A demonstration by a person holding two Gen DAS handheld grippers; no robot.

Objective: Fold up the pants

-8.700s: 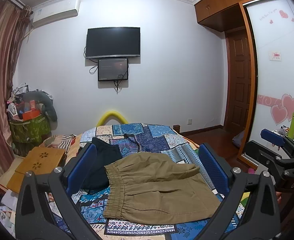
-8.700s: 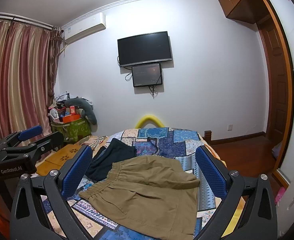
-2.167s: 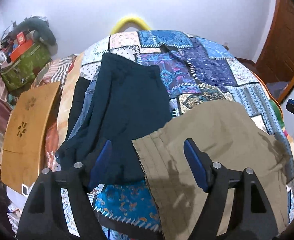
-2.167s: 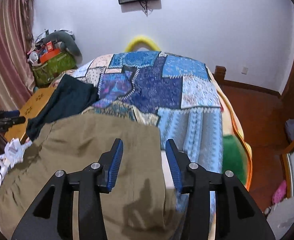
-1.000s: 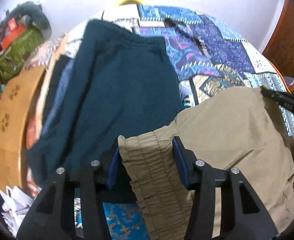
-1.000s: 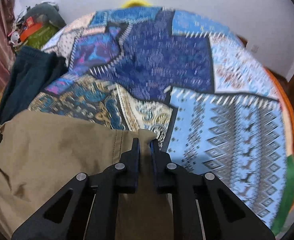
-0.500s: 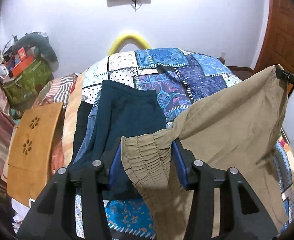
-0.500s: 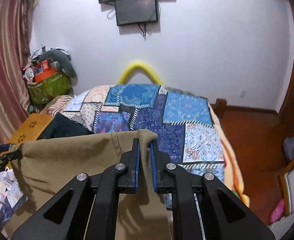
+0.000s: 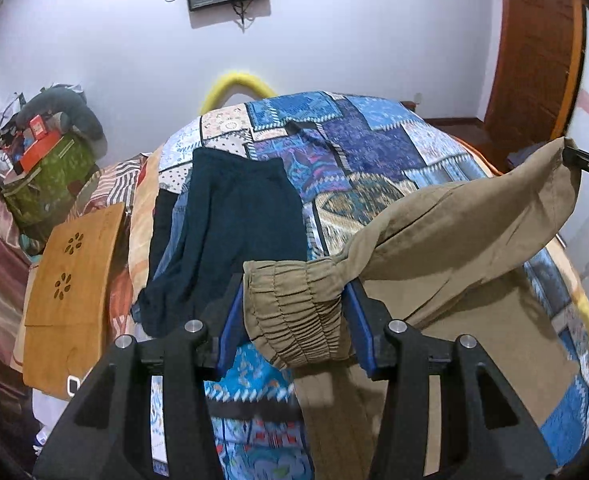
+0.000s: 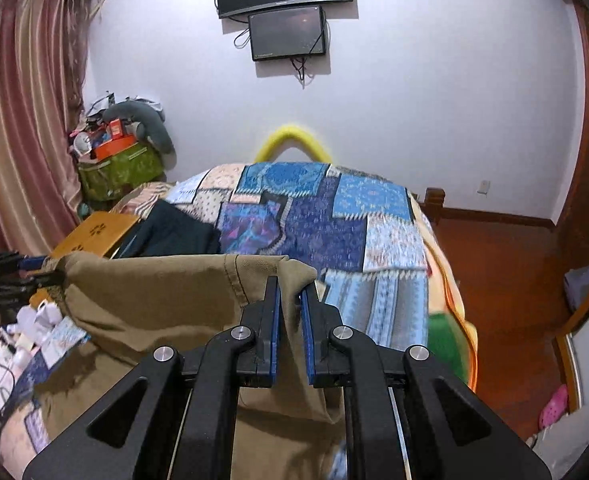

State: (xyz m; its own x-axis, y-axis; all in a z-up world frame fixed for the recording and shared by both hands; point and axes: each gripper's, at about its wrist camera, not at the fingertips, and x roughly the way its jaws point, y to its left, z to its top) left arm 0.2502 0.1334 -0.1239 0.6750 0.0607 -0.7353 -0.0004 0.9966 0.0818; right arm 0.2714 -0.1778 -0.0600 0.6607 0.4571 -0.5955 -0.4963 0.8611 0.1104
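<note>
Khaki elastic waistband is bunched between the blue pads of the left gripper (image 9: 294, 316), which clamps it, while the right gripper (image 10: 290, 312), jaws nearly together, pinches a thin corner at the other end of the pants (image 9: 466, 220). A second ago the garment lay mostly flat on the patchwork bedspread (image 9: 374, 140); now both ends are raised and the top edge stretches between the grippers, the rest sagging onto the bed. That suggests the first fold is being carried over. Its long axis runs side to side, waistband to the left, beside the dark garment (image 9: 230, 224).
</note>
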